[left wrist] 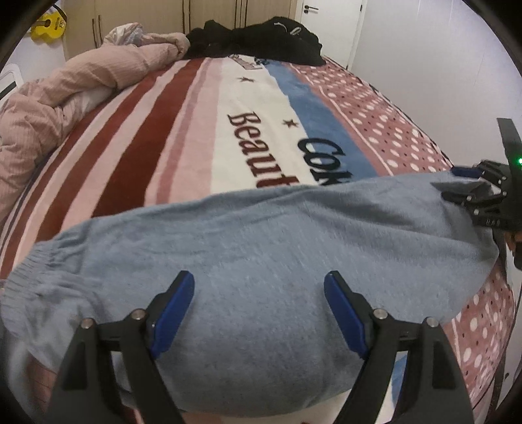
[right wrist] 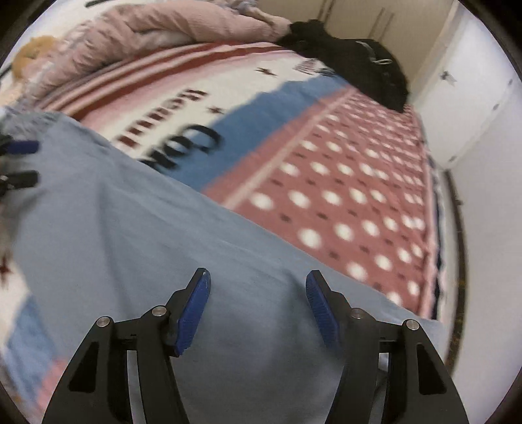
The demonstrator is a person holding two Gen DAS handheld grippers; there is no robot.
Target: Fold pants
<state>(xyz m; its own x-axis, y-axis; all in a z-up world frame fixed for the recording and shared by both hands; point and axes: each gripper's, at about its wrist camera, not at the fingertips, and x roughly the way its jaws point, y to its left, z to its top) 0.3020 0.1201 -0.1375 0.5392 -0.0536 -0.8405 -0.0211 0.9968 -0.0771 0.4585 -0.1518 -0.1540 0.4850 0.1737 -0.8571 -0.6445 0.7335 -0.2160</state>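
Observation:
Light blue-grey pants [left wrist: 261,234] lie flat across the near end of a bed, on a striped and dotted blanket [left wrist: 182,124]. Their gathered elastic band [left wrist: 29,270] is at the left. My left gripper [left wrist: 258,277] hangs open just above the fabric, with nothing pinched between its blue pads [left wrist: 173,310]. In the right wrist view the pants [right wrist: 130,228] fill the lower left, and my right gripper [right wrist: 258,274] is open over them, its pads clear of the cloth. The right gripper [left wrist: 460,184] also shows at the pants' right end, the left gripper [right wrist: 26,163] at their left end.
A crumpled pink duvet [left wrist: 98,71] runs along the bed's far left. A heap of black clothes [left wrist: 261,39] sits at the far end. A white wall [right wrist: 489,195] stands close beside the bed's right edge. A yellow toy guitar [left wrist: 49,24] hangs at top left.

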